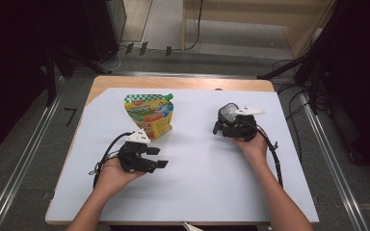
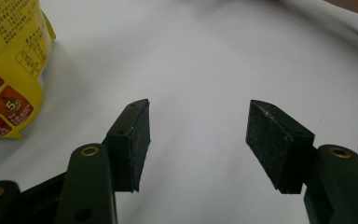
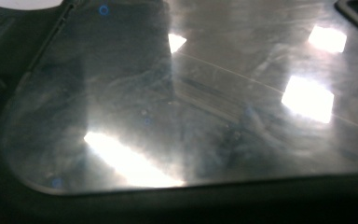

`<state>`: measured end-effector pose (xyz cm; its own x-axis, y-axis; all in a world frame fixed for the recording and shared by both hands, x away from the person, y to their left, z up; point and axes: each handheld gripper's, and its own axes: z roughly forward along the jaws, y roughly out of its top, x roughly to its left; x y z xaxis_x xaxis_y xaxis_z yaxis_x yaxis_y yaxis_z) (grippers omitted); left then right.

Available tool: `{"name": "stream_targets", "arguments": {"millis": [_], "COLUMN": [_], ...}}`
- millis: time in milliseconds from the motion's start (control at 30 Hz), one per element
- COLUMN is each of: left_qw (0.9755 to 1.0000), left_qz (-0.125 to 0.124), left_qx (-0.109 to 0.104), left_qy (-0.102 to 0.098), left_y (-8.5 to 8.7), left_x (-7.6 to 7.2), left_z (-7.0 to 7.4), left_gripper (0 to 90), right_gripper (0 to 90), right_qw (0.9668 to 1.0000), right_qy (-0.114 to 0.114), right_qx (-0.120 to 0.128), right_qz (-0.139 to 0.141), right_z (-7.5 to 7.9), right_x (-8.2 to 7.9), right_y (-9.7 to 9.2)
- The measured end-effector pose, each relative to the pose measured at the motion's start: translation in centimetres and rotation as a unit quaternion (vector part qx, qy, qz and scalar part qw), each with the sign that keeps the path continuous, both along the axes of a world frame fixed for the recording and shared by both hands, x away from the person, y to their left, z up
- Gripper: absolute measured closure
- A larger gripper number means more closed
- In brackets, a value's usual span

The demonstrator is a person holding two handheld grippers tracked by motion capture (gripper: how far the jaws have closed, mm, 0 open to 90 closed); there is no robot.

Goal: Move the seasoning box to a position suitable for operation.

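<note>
So we've got a white sheet [image 1: 202,159] covering the table, and our landmark is the yellow spouted pouch [image 1: 149,115] with the green checkered top, standing toward the far left of the sheet. Just in front of the pouch sits our left gripper [image 1: 159,158], held in the left hand [image 1: 113,175]; its jaws are spread wide with nothing between them, just bare sheet [image 2: 205,70], and the pouch [image 2: 9,70] is off to the side, close but not touching. Well off to the right of the pouch, our right hand [image 1: 253,144] holds the right gripper [image 1: 221,126]. Its own camera gives us just a glossy dark surface [image 3: 177,107] with bright reflections, so we can't tell how its jaws stand.
</note>
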<state>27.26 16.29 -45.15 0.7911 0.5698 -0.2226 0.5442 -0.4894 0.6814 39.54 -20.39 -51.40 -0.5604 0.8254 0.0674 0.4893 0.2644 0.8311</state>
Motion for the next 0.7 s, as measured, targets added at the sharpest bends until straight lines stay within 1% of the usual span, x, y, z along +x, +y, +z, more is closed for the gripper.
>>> {"name": "stream_targets", "arguments": {"millis": [67,100,233,267,400,600,667,700], "left_qw": [1.0,1.0,1.0,1.0,0.9999,0.9998,0.9998,0.9997], "left_qz": [0.001,-0.001,-0.008,-0.007,-0.014,-0.019,-0.021,-0.024], "left_qx": [0.0,0.0,0.001,0.003,0.003,0.003,0.004,0.002], "left_qy": [0.0,0.0,0.0,0.001,0.002,0.004,0.005,0.004], "left_y": [0.0,-0.1,-0.4,-0.5,-0.9,-1.3,-1.4,-1.5], "left_x": [0.0,0.1,0.3,0.3,0.6,1.0,1.1,1.1], "left_z": [0.0,0.1,0.0,0.0,-0.1,-0.1,-0.1,-0.1], "left_gripper": [40.5,40.5,40.4,40.3,40.0,40.0,39.9,39.9], "right_gripper": [15.3,15.3,15.3,15.3,15.3,15.4,15.4,15.4], "right_qw": [1.0,1.0,0.9998,0.9998,0.9995,0.9992,0.9991,0.9991], "right_qy": [0.0,-0.002,-0.007,-0.009,-0.01,-0.01,-0.011,-0.007], "right_qx": [0.002,0.002,0.011,0.013,0.022,0.025,0.021,0.022], "right_qz": [0.002,0.008,0.013,0.015,0.02,0.031,0.034,0.035], "right_z": [0.2,0.6,1.3,1.5,2.1,2.8,3.0,3.0], "right_x": [-0.2,-0.6,-1.6,-1.8,-2.8,-4.3,-4.9,-5.1], "right_y": [0.0,0.2,0.4,0.5,0.7,0.9,0.9,0.9]}}
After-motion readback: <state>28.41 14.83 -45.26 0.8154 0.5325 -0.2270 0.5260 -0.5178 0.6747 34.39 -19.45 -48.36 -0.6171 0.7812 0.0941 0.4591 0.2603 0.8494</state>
